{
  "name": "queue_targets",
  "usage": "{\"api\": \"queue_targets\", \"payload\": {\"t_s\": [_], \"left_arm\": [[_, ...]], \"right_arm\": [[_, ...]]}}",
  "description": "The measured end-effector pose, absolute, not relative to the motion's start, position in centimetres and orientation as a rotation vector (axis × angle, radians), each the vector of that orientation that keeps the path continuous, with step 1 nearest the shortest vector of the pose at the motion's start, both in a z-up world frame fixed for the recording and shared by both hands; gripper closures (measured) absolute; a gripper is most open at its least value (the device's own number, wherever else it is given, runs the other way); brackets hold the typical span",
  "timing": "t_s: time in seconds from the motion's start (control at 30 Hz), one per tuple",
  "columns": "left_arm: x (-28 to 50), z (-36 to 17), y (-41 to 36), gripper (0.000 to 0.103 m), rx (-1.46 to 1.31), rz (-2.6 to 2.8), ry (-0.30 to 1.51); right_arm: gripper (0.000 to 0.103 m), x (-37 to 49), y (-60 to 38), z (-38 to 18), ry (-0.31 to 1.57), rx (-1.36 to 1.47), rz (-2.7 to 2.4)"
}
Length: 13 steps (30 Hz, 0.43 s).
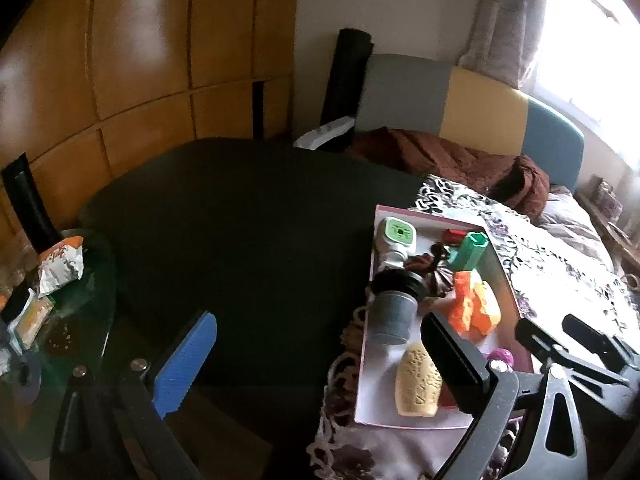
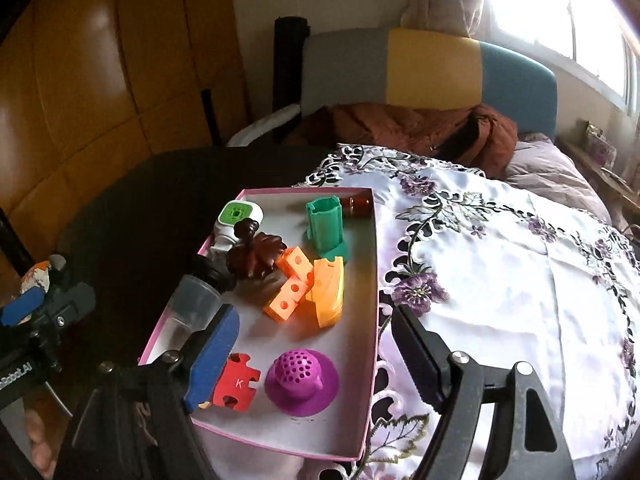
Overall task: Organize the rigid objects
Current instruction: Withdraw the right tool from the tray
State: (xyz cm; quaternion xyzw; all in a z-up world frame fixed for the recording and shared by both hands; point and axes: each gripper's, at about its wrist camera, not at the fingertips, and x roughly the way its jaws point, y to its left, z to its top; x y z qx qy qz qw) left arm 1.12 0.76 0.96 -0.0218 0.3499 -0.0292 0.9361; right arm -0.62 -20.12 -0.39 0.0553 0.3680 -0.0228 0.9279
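Right wrist view showed a shallow pink-edged box (image 2: 372, 240) lying on a white embroidered cloth (image 2: 500, 264), its left side over the dark tabletop (image 2: 132, 200). Inside lay a purple perforated cap (image 2: 302, 378), a red puzzle piece (image 2: 236, 382), orange blocks (image 2: 292, 284), a yellow wedge (image 2: 330, 292), a green holder (image 2: 326, 228), a brown carved piece (image 2: 256, 256), a grey cup (image 2: 196, 304) and a white gadget with a green face (image 2: 238, 216). Something small and brown, perhaps a bottle (image 2: 358, 203), sat against the far wall. The right hand-held gripper (image 2: 316, 360) hung spread wide above the near end, pinching nothing. The cloth to the right lay bare. The left hand-held gripper (image 1: 320, 360) also stood spread and empty, over the tabletop beside the box's left edge.
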Motion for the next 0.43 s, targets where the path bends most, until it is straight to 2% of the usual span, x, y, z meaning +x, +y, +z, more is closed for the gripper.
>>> {"api": "queue_targets", "payload": {"t_s": [0.43], "left_arm": [[1.01,0.44,0.56,0.001,-0.042,-0.074,0.724]], "right_arm": [[0.023,-1.01,-19.77,-0.29,0.744,0.108,-0.059]]}}
